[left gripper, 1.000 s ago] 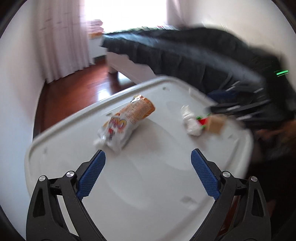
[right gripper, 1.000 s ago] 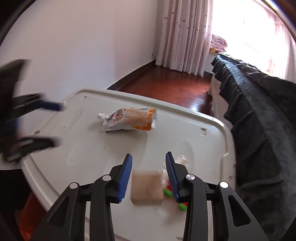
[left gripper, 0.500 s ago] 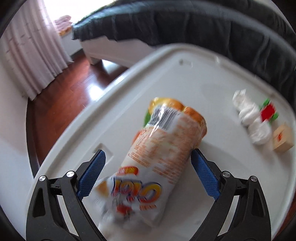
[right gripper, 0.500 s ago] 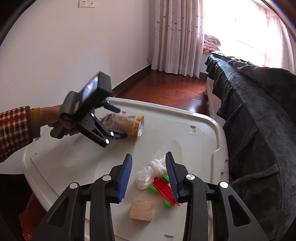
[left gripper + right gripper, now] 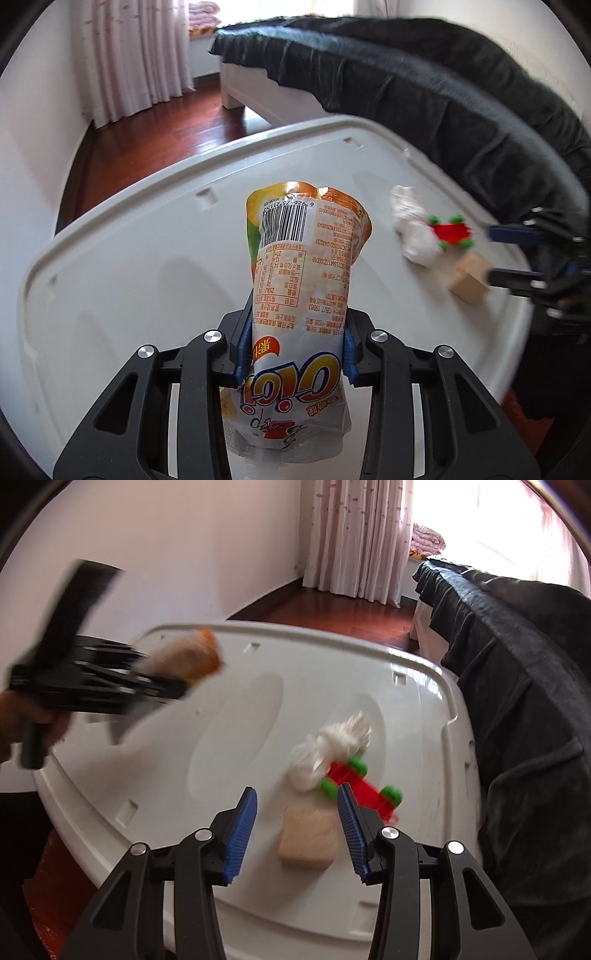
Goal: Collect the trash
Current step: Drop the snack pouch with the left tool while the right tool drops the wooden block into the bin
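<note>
The left gripper [image 5: 295, 343] is closing, its blue pads pinching the drink pouch [image 5: 303, 280] above the white lid [image 5: 129, 258]. The right gripper [image 5: 297, 825] is opening, spread around the wooden block [image 5: 308, 836]; crumpled tissue [image 5: 328, 749] lies at twelve o'clock of it

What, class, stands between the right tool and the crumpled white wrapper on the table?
The wooden block lies directly ahead of the right tool, whose jaws are opening, with the red-and-green toy beside it. The white wrapper sits just beyond both.
</note>
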Action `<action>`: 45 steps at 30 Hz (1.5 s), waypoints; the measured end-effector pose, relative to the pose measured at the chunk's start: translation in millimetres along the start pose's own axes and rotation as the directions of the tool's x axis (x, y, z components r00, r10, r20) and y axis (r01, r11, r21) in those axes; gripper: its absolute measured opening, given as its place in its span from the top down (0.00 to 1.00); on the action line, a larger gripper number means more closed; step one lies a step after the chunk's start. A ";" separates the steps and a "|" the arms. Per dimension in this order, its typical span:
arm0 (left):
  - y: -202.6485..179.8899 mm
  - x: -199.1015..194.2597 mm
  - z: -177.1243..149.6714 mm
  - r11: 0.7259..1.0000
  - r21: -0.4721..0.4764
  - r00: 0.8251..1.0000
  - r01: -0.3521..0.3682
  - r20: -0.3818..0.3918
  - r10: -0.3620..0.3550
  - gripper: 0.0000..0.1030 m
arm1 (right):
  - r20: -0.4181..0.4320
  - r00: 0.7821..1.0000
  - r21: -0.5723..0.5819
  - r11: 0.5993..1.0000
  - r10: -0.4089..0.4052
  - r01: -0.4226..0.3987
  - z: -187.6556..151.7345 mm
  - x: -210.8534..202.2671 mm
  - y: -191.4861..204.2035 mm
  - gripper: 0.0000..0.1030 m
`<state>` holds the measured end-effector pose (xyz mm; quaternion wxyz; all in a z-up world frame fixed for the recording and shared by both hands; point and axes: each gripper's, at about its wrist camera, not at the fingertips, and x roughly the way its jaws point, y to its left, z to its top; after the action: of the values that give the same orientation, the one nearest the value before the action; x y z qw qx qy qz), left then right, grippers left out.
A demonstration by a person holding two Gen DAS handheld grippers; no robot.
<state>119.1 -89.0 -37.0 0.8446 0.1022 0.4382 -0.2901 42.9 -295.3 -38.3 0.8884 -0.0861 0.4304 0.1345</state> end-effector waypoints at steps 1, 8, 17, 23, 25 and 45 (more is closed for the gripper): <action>-4.3 -12.4 -9.0 1.000 0.003 1.000 -0.029 0.011 0.029 0.65 | -0.004 1.000 0.003 1.000 -0.010 0.010 -2.6 0.5 0.6 0.56; -18.3 -86.4 -59.9 0.993 -0.075 0.990 -0.092 0.101 0.099 0.65 | -0.049 0.998 0.069 0.996 -0.046 0.049 -19.0 13.6 -3.3 0.56; -38.0 -128.0 -105.1 0.986 -0.148 0.985 -0.076 0.142 0.097 0.64 | -0.100 0.989 0.105 0.988 -0.106 0.117 -24.9 39.0 -3.1 0.67; -59.6 -140.8 -125.0 0.982 -0.172 0.982 -0.073 0.160 0.101 0.64 | -0.003 0.999 0.111 0.993 -0.032 0.032 -19.5 -14.2 28.6 0.67; -68.0 -148.1 -136.1 0.974 -0.213 0.979 -0.069 0.176 0.108 0.64 | 0.038 0.999 0.108 0.994 -0.006 0.002 -18.7 -43.5 45.3 0.67; -122.3 -130.5 -273.5 0.868 -0.468 0.984 -0.166 -0.016 0.180 0.64 | -0.161 0.986 0.142 0.990 0.043 -0.020 -168.2 -86.4 165.2 0.67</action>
<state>-196.4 -19.2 -85.5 0.8728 -0.0692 0.4725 -0.1007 -184.8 -197.9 -79.8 0.8518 -0.0276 0.5114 0.1107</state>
